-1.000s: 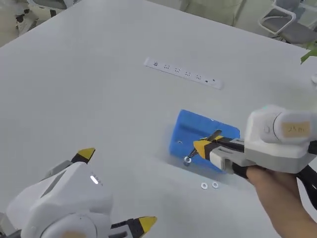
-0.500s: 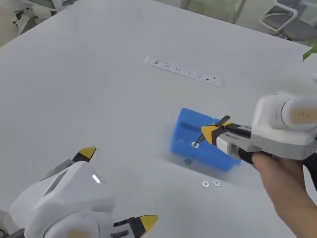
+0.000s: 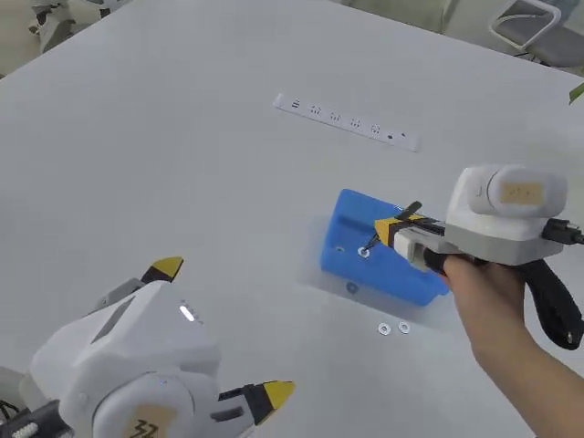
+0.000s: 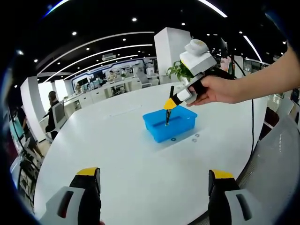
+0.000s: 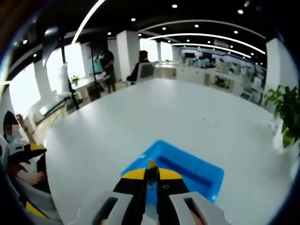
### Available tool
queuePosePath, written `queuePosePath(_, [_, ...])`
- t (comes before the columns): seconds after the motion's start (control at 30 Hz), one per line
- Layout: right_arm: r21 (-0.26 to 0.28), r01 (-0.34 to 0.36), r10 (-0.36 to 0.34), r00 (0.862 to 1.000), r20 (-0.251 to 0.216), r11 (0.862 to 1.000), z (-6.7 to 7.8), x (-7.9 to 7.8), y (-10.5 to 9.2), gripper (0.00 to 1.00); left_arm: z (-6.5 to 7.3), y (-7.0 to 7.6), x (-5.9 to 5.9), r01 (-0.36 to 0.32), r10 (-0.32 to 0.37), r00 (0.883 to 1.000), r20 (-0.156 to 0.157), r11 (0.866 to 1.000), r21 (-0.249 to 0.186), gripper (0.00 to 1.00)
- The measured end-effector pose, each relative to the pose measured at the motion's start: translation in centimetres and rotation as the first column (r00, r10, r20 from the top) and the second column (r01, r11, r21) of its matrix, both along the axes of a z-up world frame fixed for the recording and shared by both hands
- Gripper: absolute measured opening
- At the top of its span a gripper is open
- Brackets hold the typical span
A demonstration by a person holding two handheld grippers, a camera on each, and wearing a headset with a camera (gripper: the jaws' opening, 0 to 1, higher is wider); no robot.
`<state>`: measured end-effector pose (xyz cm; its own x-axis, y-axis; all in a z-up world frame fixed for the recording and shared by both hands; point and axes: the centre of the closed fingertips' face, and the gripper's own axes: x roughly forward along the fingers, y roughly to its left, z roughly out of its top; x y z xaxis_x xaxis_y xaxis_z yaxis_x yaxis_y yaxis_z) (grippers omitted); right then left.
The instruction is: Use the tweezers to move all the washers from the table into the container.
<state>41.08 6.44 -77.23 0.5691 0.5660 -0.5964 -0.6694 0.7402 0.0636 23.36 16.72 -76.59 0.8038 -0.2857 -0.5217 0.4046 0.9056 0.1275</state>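
Observation:
A blue container (image 3: 401, 274) sits on the white table right of centre. My right gripper (image 3: 394, 230) is shut on thin black tweezers (image 3: 378, 240), whose tips hang over the container's inside with a small washer (image 3: 365, 252) at them. Two washers (image 3: 384, 328) (image 3: 404, 327) lie on the table in front of the container, and a third washer (image 3: 352, 288) rests by its front wall. My left gripper (image 3: 221, 331) stays open and empty at the near left. From the left gripper view, the container (image 4: 159, 131) and right gripper (image 4: 171, 103) stand ahead between the open jaws. The right gripper view looks down on the container (image 5: 187, 171).
A white power strip (image 3: 347, 121) lies farther back on the table (image 3: 182, 164). Office chairs (image 3: 525, 23) stand beyond the far right edge. Wide bare tabletop stretches to the left and behind the container.
My right gripper has carried the tweezers' tips from the table at the container's front wall up and over its inside, with a washer at them. The left gripper has stayed put.

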Motion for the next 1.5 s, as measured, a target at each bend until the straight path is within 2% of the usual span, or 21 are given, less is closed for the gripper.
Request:
queuePosePath(0.1, [-0.021,-0.008,0.008,1.000,0.001,1.000,-0.7,0.1,0.2,0.04,0.1,0.0,0.0,-0.004,0.004,1.000,0.003,1.000,-0.005,0.98])
queuePosePath(0.2, [-0.077,-0.034,0.035,0.999,0.023,0.996,-1.6,0.1,0.5,0.04,0.1,0.1,0.0,-0.005,0.005,1.000,0.002,1.000,-0.008,0.98])
queuePosePath(0.47, [-0.089,-0.041,0.042,0.999,0.013,0.995,-2.4,-0.6,1.6,0.04,0.1,0.1,-0.1,-0.006,0.006,1.000,0.000,1.000,-0.004,0.97])
queuePosePath(0.7, [-0.071,-0.025,0.024,1.000,-0.009,0.997,-3.4,0.1,1.5,0.04,0.0,0.1,-0.1,-0.006,0.006,1.000,-0.003,1.000,0.000,0.97])
queuePosePath(0.93, [-0.077,-0.029,0.030,0.999,0.012,0.997,-3.4,0.0,1.5,0.04,-0.1,0.1,0.0,-0.006,0.006,1.000,-0.005,1.000,0.002,0.96])
queuePosePath(1.0, [-0.077,-0.031,0.032,0.999,0.019,0.997,-3.2,-0.4,1.6,0.04,-0.1,0.1,0.0,-0.006,0.006,1.000,-0.004,1.000,0.001,0.96])
queuePosePath(1.17, [-0.075,-0.021,0.021,1.000,0.004,0.997,-3.0,-0.6,1.4,0.05,-0.1,0.2,0.0,-0.009,0.009,1.000,0.000,1.000,-0.003,0.96])
queuePosePath(1.3, [-0.062,-0.011,0.012,1.000,0.020,0.998,-1.8,-1.1,1.1,0.05,-0.1,0.2,0.0,-0.008,0.008,1.000,-0.001,1.000,0.000,0.96])
queuePosePath(1.5, [-0.013,-0.010,0.010,1.000,0.029,1.000,0.2,-1.6,0.3,0.05,0.0,0.1,0.0,-0.005,0.005,1.000,0.002,1.000,-0.001,0.96])
